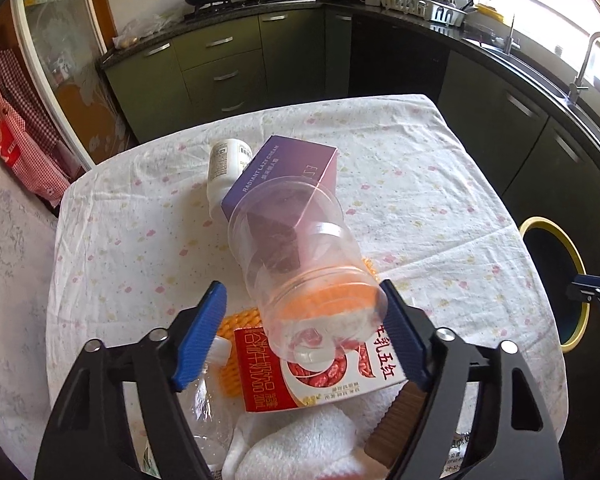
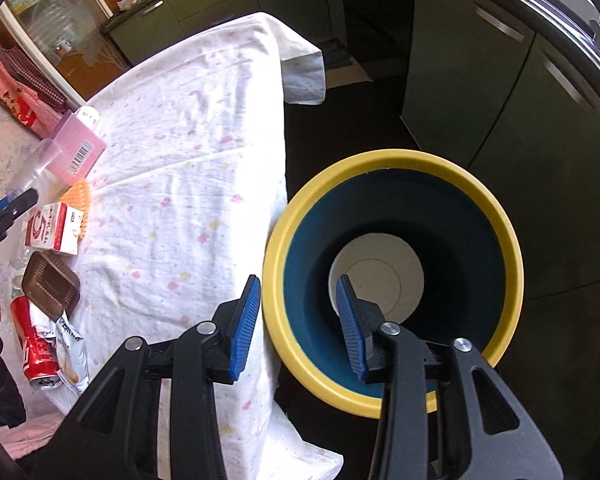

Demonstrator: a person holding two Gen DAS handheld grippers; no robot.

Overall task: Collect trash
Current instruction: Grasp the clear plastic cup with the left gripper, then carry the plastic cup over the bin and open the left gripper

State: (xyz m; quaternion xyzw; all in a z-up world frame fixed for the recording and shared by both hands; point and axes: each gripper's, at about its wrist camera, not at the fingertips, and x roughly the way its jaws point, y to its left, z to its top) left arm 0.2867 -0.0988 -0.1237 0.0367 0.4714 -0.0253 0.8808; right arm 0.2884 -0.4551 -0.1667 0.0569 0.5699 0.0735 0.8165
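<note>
My left gripper has its blue fingers spread wide, holding nothing. The mouth end of a clear plastic jar lies between them, nearer the right finger; I cannot tell whether it touches that pad. Under the jar's mouth sits a red-and-white milk carton, with an orange mesh piece beside the left finger and a white towel below the carton. Beyond the fingertips the jar leans on a purple box, and a white bottle lies behind that.

My right gripper is also open and empty, its left finger just outside the yellow rim of the blue trash bin and its right finger over the bin's opening. Far to the left, on the tablecloth, lie a brown tray and a red can.
</note>
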